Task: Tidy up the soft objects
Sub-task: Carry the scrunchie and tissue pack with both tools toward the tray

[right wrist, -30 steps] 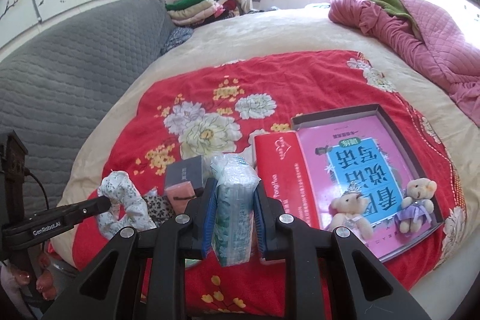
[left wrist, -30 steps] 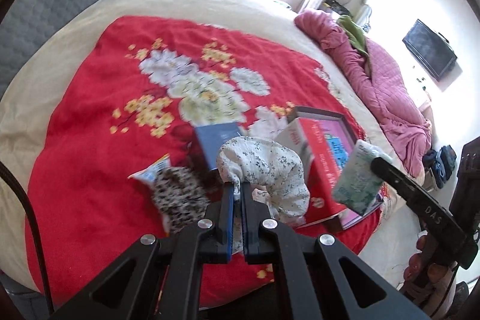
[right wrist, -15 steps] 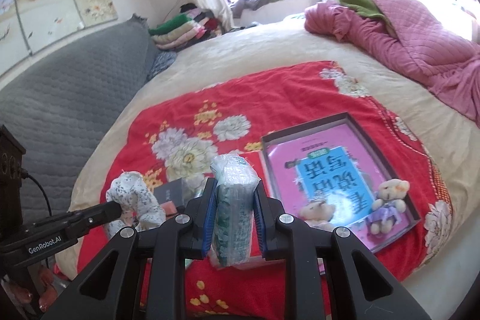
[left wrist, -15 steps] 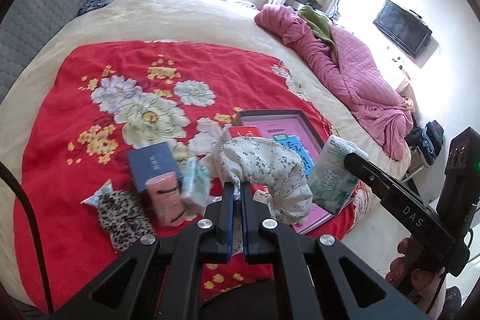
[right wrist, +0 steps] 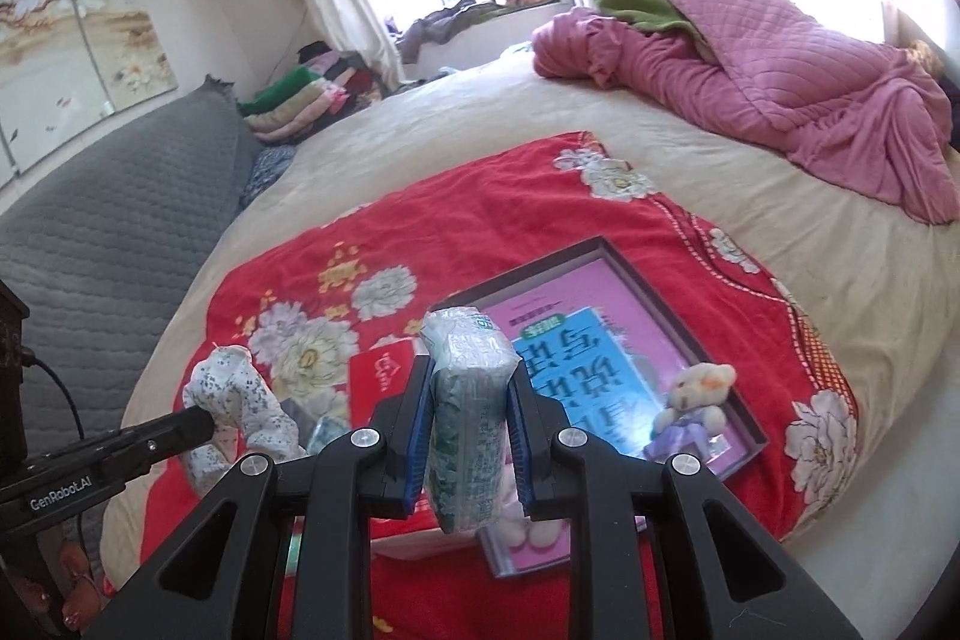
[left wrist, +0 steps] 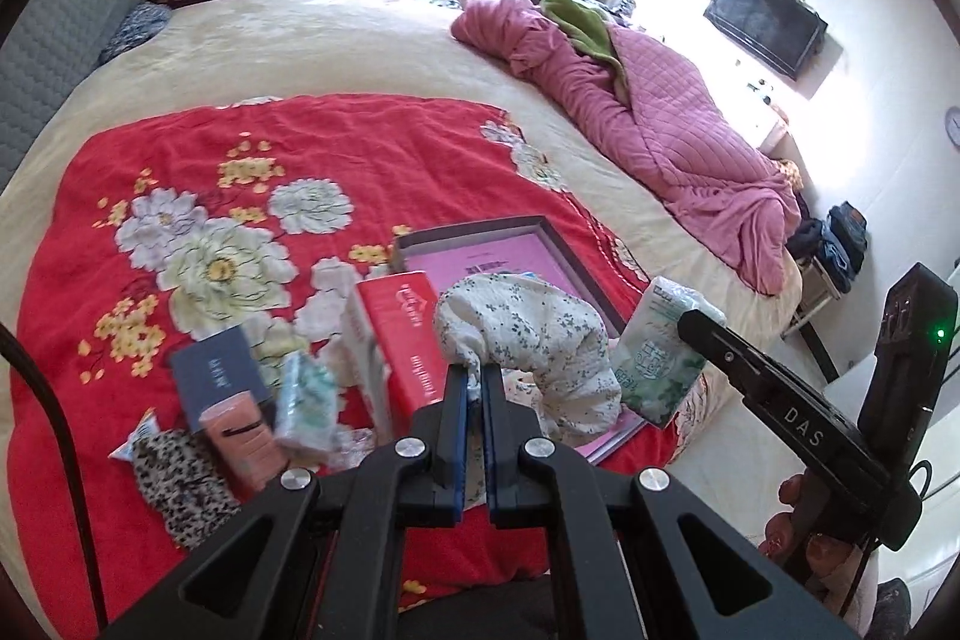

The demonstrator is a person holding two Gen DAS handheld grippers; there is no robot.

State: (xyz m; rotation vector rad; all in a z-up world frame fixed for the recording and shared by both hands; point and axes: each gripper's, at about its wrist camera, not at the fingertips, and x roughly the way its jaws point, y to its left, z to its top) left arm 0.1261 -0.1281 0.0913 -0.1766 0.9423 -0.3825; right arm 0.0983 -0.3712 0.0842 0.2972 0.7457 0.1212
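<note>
Left gripper [left wrist: 474, 382]: pinched the floral scrunchie [left wrist: 528, 340], held above the red blanket [left wrist: 372, 148]
Right gripper [right wrist: 468, 400]: clamped the tissue pack [right wrist: 465, 400], near the shallow box [right wrist: 678, 292]

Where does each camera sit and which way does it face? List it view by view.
Left wrist: on the left claw, angled down over the red blanket; claw shut on a floral scrunchie; right claw's hand visible.
Right wrist: on the right claw, facing the window; shut on a tissue pack.
Shared: the shallow box, each other's claw.
</note>
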